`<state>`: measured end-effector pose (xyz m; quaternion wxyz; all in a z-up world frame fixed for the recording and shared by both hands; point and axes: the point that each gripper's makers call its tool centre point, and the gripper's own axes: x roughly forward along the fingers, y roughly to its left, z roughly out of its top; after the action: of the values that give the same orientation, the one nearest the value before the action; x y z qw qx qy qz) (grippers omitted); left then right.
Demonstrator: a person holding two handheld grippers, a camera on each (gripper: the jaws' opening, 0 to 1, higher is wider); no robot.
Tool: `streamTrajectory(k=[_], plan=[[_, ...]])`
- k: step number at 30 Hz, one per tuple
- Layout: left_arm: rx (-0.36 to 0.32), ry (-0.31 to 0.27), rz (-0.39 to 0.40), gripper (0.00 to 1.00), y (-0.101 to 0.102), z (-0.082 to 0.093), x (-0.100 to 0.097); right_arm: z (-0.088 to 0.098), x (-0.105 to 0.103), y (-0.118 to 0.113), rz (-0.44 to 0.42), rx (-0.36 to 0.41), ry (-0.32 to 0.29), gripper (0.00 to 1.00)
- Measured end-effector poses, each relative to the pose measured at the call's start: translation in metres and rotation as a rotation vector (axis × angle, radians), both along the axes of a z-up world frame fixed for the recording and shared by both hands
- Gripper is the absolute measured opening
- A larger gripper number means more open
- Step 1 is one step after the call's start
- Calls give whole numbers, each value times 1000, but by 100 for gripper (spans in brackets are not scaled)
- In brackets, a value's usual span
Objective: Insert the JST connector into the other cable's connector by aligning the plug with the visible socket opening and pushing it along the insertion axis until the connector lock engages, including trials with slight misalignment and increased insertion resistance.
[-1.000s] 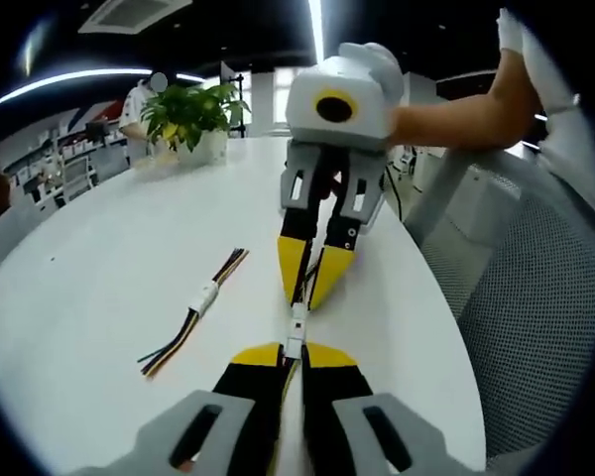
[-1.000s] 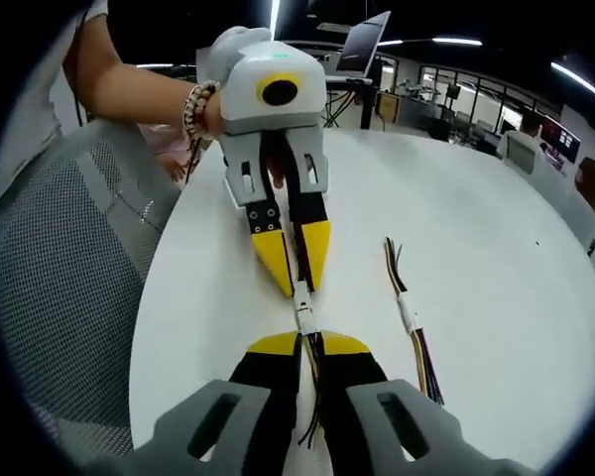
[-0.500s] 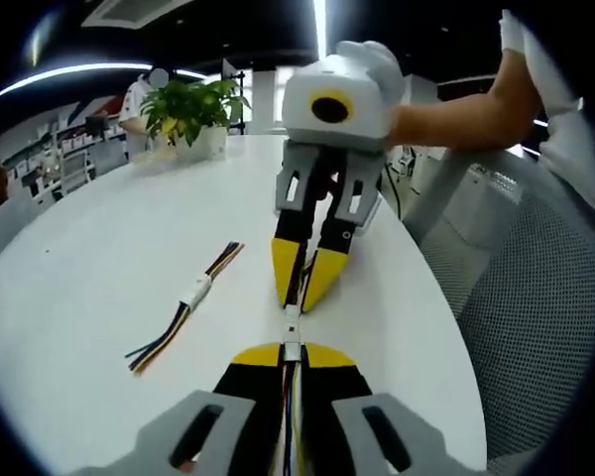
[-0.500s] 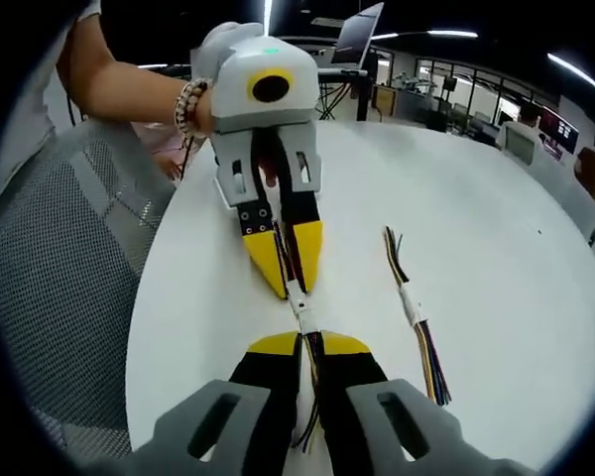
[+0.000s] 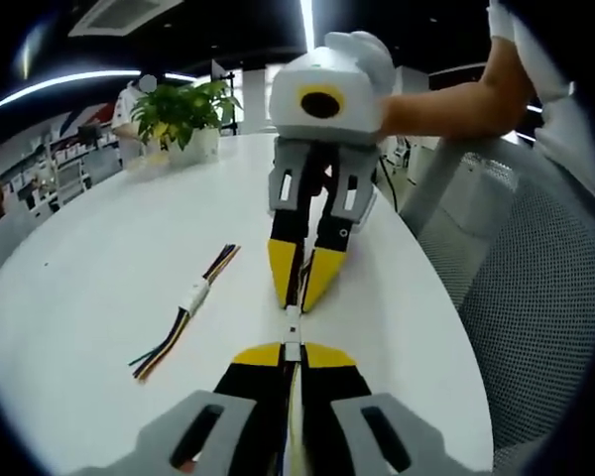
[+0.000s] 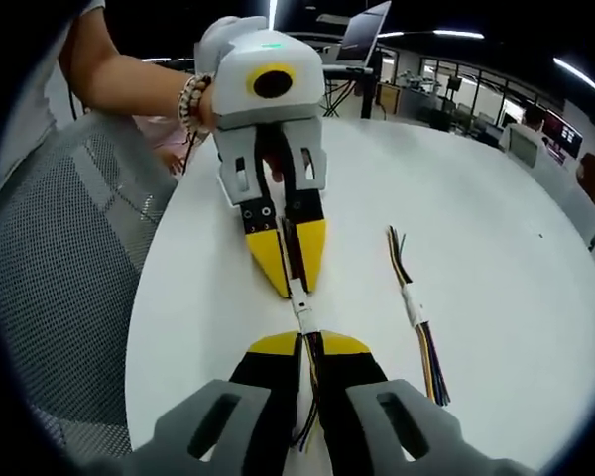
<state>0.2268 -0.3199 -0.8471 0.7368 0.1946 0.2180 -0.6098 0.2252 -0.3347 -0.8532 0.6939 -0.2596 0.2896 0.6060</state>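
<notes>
Two small white JST connectors (image 5: 292, 331) meet end to end between the two grippers above the white table (image 5: 99, 268). My left gripper (image 5: 291, 351) is shut on its cable just behind one connector. Facing it tip to tip, my right gripper (image 5: 299, 299) is shut on the other cable. In the right gripper view the joined white connectors (image 6: 302, 308) bridge the gap between my right gripper (image 6: 308, 343) and the left gripper (image 6: 293, 289). Coloured wires run back between the jaws in both views.
A second joined cable pair (image 5: 190, 300) with coloured wires lies loose on the table, also seen as the spare cable (image 6: 413, 314). A potted plant (image 5: 183, 117) stands at the table's far end. A grey mesh chair (image 5: 535, 297) sits by the table edge. A person's arms hold both grippers.
The grippers have closed in on each other slightly, and the gap between their tips has shortened. The spare cable has not moved.
</notes>
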Motion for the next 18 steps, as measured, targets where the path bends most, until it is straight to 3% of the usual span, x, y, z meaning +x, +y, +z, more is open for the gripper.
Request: streamTrajectory(k=[13,18], plan=[[-5,-30,-7,0,3,6,3,7,-1,2,-4,11,-5,3],[-39,-40,-5,0,6,22,5,26,1,3,-12,79,-4,2]])
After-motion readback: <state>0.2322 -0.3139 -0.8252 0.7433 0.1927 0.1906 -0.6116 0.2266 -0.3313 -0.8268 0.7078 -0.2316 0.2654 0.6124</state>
